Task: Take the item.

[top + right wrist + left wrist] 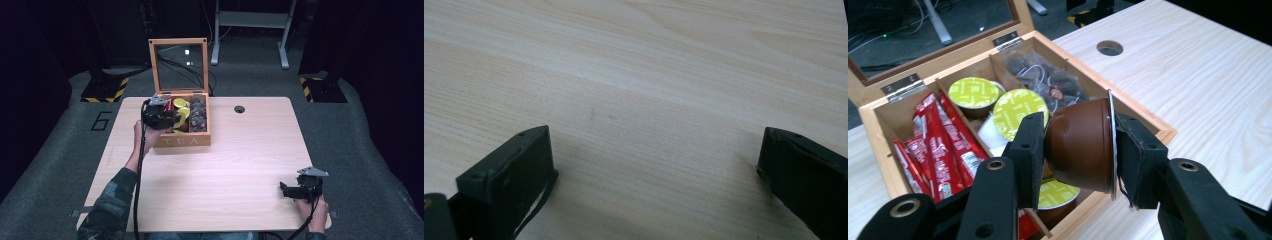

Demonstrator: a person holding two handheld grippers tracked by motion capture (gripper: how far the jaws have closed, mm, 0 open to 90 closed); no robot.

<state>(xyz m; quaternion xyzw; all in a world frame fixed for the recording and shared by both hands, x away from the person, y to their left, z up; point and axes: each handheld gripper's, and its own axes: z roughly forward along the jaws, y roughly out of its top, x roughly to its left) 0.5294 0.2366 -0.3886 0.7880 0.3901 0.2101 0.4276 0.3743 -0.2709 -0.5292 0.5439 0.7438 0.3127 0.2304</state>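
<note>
So the left gripper [1079,150] is clamping a brown coffee capsule [1083,145] sideways, foil rim right, hovering mid-frame over the tea box [1148,125], while the right gripper [654,170] is sitting wide open and empty on the table [649,60].

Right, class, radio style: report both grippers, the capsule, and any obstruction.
Left gripper shut on brown capsule, held above the open tea box. Right gripper open, low over bare table. No obstruction seen.
</note>
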